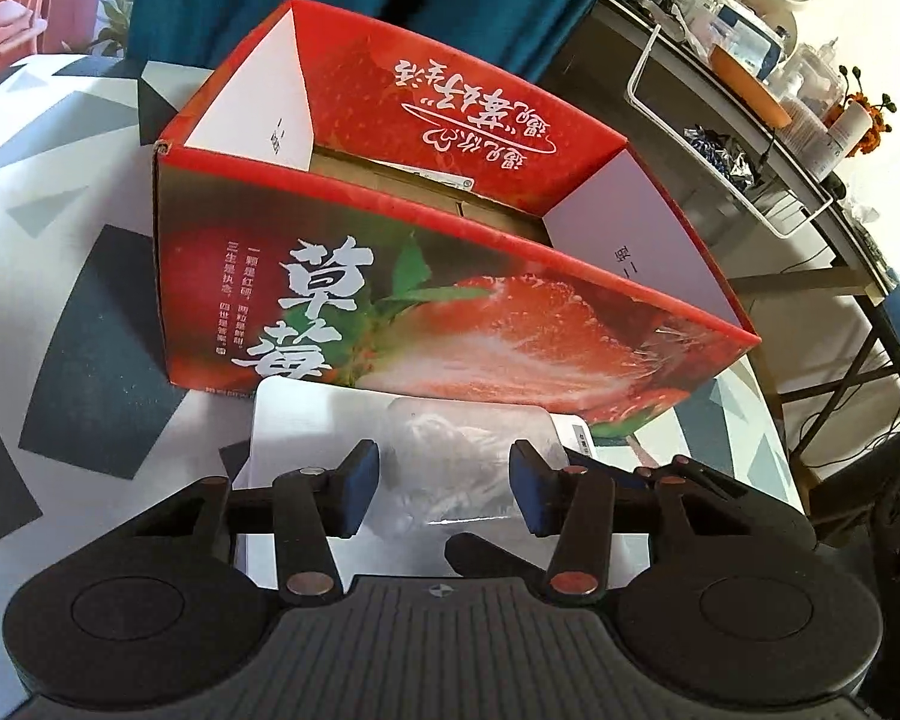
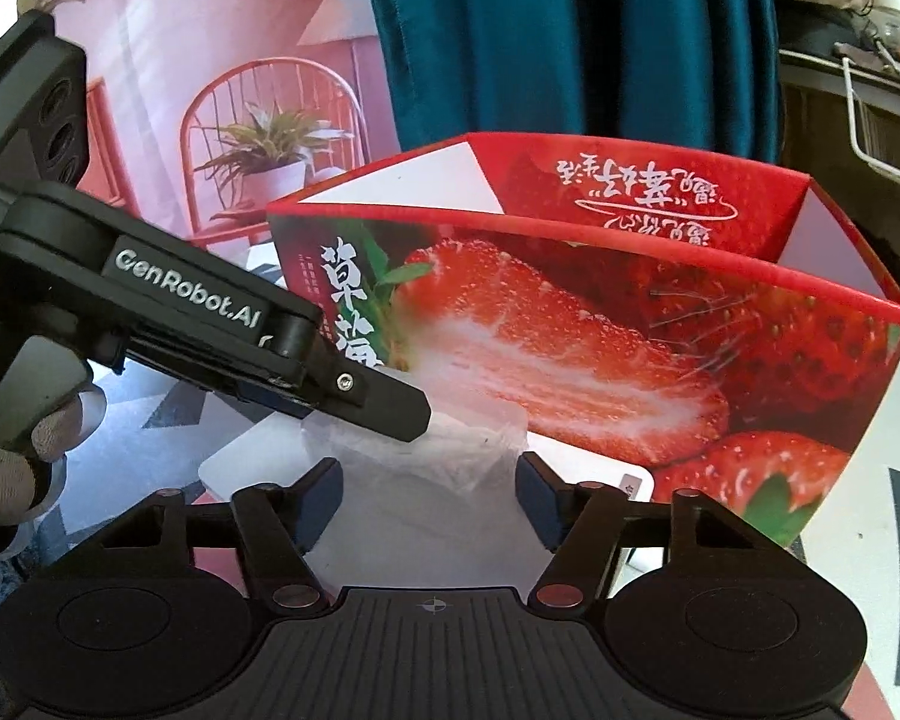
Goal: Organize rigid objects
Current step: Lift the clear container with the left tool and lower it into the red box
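**Two hand-held grippers over a white packet at the foot of the strawberry box**

Left wrist view: my left hand-held gripper stands wide open, with nothing between its blue pads. Below and just ahead of it lies a flat white packet with a clear bubble in its middle, on the patterned table. The packet's far edge sits right against the foot of the open strawberry box. The box is uncovered; something brown lies on its floor, but I cannot tell what. I judge the packet is meant to go into the box. To do it well I should close on the flat card margin, not the soft bubble, then lift clear of the near wall before tipping it in.

Right wrist view: my right hand-held gripper is also wide open and holds nothing. It points level at the box, low over the same packet. The left hand-held gripper slants down from the upper left, its tip at the bubble; from this side I cannot tell how far it is spread. My gloved left hand grips its handle. With both tools crowding one packet, I should let one take it and keep the other back.
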Tool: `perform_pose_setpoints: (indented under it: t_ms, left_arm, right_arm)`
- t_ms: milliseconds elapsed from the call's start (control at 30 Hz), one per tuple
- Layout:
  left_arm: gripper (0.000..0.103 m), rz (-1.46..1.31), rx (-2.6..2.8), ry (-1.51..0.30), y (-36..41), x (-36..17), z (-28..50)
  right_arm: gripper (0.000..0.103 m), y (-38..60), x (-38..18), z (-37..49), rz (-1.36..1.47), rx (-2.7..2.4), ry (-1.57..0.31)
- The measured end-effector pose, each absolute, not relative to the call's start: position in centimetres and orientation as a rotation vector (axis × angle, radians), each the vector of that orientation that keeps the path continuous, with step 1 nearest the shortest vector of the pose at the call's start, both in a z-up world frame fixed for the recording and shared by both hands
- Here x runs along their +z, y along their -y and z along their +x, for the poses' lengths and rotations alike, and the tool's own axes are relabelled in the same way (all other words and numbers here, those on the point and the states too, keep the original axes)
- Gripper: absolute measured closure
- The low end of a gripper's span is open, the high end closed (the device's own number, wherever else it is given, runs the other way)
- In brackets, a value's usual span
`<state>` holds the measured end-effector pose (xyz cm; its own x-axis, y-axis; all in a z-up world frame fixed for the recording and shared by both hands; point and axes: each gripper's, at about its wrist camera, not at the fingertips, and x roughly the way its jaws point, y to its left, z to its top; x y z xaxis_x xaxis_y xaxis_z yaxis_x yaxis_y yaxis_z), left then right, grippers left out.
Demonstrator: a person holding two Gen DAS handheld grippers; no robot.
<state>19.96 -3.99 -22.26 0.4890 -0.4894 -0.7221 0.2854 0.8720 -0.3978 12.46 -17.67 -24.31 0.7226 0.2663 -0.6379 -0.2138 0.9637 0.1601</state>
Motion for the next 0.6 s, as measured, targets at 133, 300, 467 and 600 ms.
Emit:
perform_pose_setpoints:
  t_ms: [133, 300, 467, 600]
  left_arm:
    - [0.052, -0.238, -0.475, -0.953, 3.9, -22.2, 20.1]
    - [0.052, -0.226, -0.467, -0.969, 4.0, -21.9, 20.1]
    - [0.052, -0.171, -0.473, -0.963, 4.4, -20.6, 19.3]
    - [0.052, -0.192, -0.5, -0.943, 4.2, -19.8, 18.7]
  right_arm:
    - [0.051, 18.0, -24.4, 12.2, 0.08, 0.259, -0.713]
    - [0.052, 18.1, -24.1, 12.2, 0.095, 0.267, -0.725]
    - [0.052, 17.8, -23.1, 11.9, 0.1, 0.271, -0.734]
    - [0.052, 17.7, -21.8, 11.2, 0.075, 0.259, -0.719]
